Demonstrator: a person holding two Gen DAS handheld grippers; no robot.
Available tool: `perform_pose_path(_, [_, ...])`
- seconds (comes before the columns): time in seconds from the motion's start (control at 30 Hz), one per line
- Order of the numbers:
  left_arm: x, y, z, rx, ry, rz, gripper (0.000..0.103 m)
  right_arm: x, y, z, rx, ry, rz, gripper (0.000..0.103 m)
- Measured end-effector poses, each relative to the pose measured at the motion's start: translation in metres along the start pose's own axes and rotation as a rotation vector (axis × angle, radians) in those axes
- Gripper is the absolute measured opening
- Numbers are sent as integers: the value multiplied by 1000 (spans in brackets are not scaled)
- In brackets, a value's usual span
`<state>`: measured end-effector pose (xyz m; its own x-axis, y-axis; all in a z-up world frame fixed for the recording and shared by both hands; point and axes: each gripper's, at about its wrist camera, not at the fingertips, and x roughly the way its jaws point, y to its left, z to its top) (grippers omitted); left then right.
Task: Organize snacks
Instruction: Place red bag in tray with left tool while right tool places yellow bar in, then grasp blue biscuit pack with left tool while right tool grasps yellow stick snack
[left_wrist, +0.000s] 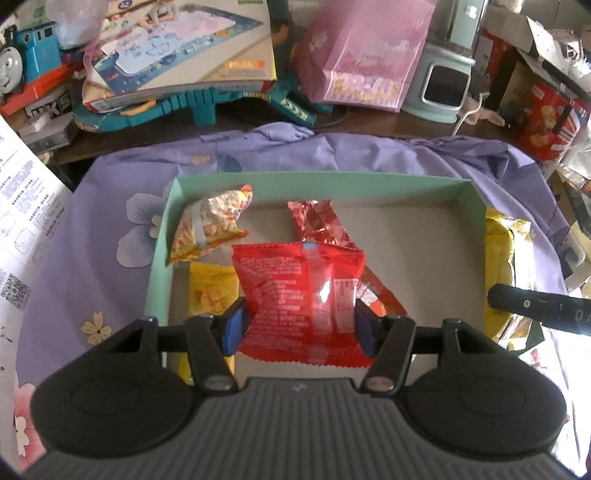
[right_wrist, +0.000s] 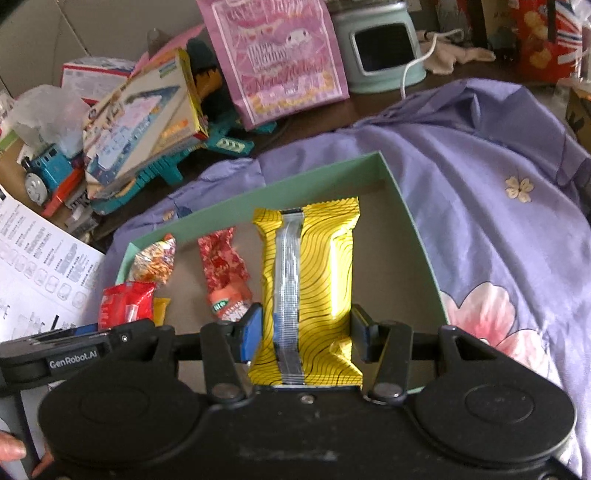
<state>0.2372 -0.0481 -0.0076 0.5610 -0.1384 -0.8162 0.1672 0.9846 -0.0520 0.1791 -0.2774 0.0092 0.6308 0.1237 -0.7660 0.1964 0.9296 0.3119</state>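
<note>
Green-walled, the shallow box (left_wrist: 162, 236) on the lilac floral cloth (right_wrist: 480, 177) holds four snacks toward its left wall, its right half bare, while left fingers (left_wrist: 300, 328) clamp a red packet (left_wrist: 299, 295) and right fingers (right_wrist: 306, 332) clamp a yellow packet (right_wrist: 314, 280) above it, toys and cartons (left_wrist: 177, 55) crowding the table's far edge.

A dark counter (left_wrist: 369, 118) carries a purple floral cloth (left_wrist: 110, 206); toy boxes (left_wrist: 184, 48) crowd its far edge.

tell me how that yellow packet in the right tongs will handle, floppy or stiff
Probably soft: the yellow packet pinches in where the right tongs squeeze it. Its shiny film looks slippery, so it may slide. Likely light, since its free end stands out without sagging.
</note>
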Motion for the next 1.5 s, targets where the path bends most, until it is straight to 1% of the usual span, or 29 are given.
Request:
perform_pose_path(0.27, [23,4,-1,2,36,15,58,20,2,-3,-7,44,-5,49])
perform_pose_path(0.33, [29,4,-3,3,53,22,60,22,4,-4,-8,52,-6,57])
perform_pose_path(0.37, [32,4,-4,4,62,30,63,24,5,-5,-13,53,-8,65])
perform_pose_path(0.4, [34,4,-6,12,71,38,77,24,5,-6,-10,52,-7,89])
perform_pose_path(0.43, [35,3,-7,21,72,54,99,22,4,-7,0,44,-2,103])
perform_pose_path(0.47, [34,2,-10,29,61,81,103,19,4,-7,17,21,8,103])
perform_pose_path(0.53, [31,0,-12,41,48,107,103,15,4,-7,29,20,8,103])
perform_pose_path(0.63, [28,0,-14,29,62,96,103,11,5,-9,25,15,-2,103])
perform_pose_path(0.8, [18,-1,-16,24,53,98,103,-2,8,-12,22,3,12,103])
perform_pose_path(0.97, [-3,-6,-18,24,24,89,103,-24,10,-18,11,-26,16,103])
perform_pose_path(1.1, [-24,-12,-26,38,0,72,103,-43,9,-25,18,-41,30,103])
perform_pose_path(1.2, [-36,-18,-38,54,-3,68,103,-57,7,-33,30,-44,39,103])
perform_pose_path(1.33, [-46,-27,-60,83,13,70,103,-75,1,-48,38,-37,57,103])
perform_pose_path(1.5, [-51,-36,-91,119,45,65,103,-91,-8,-80,51,-15,60,103])
